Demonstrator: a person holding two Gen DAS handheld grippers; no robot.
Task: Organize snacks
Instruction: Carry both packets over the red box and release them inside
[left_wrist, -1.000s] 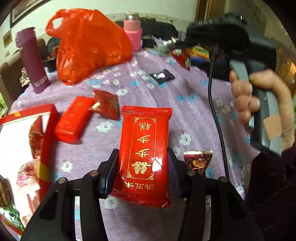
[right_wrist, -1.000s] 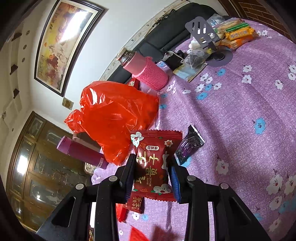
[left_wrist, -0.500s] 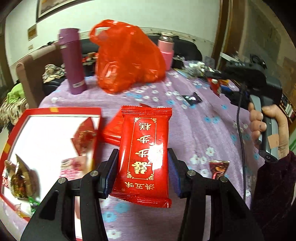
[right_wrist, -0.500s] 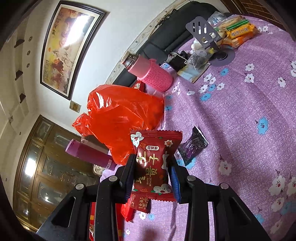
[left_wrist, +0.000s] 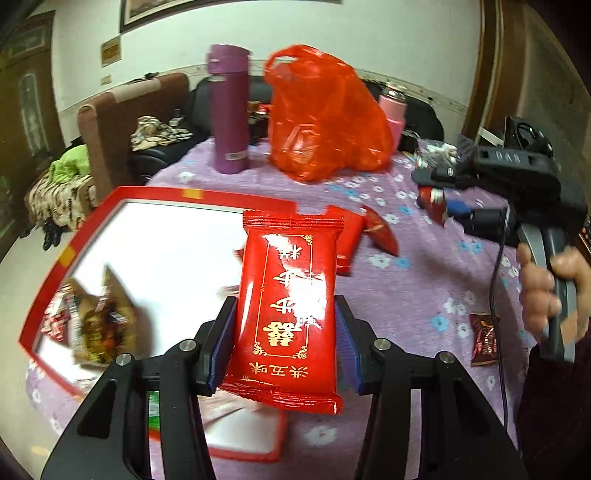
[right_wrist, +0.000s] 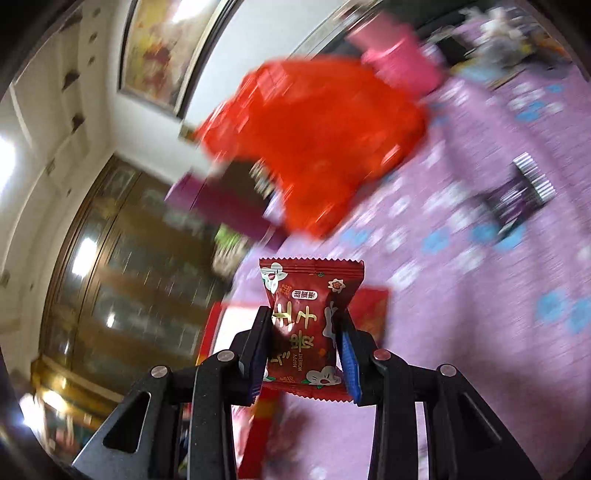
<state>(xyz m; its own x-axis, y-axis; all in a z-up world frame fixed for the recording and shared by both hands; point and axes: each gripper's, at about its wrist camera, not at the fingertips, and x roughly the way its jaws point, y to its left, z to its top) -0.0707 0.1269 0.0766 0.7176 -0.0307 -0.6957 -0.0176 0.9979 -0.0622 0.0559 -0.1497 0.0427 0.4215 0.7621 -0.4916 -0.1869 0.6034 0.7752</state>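
My left gripper (left_wrist: 284, 338) is shut on a long red snack packet (left_wrist: 288, 310) with gold characters, held above the right part of a red-rimmed white box (left_wrist: 92, 218). The box holds several wrapped snacks (left_wrist: 99, 321) at its left. My right gripper (right_wrist: 304, 349) is shut on a small dark red candy packet (right_wrist: 308, 325) above the purple cloth; it also shows in the left wrist view (left_wrist: 436, 199), over the table's right side. Two red packets (left_wrist: 351, 240) and a brown candy (left_wrist: 484, 339) lie loose on the cloth.
A red plastic bag (left_wrist: 321, 114), a purple flask (left_wrist: 229, 110) and a pink bottle (left_wrist: 395, 110) stand at the table's far side. A dark purple wrapper (right_wrist: 521, 195) lies on the flowered cloth (left_wrist: 424, 288). Clutter sits at the far right. A sofa stands behind.
My left gripper has swung left with its red packet, from over the cloth to over the box. My right gripper has moved with its candy; its view is blurred.
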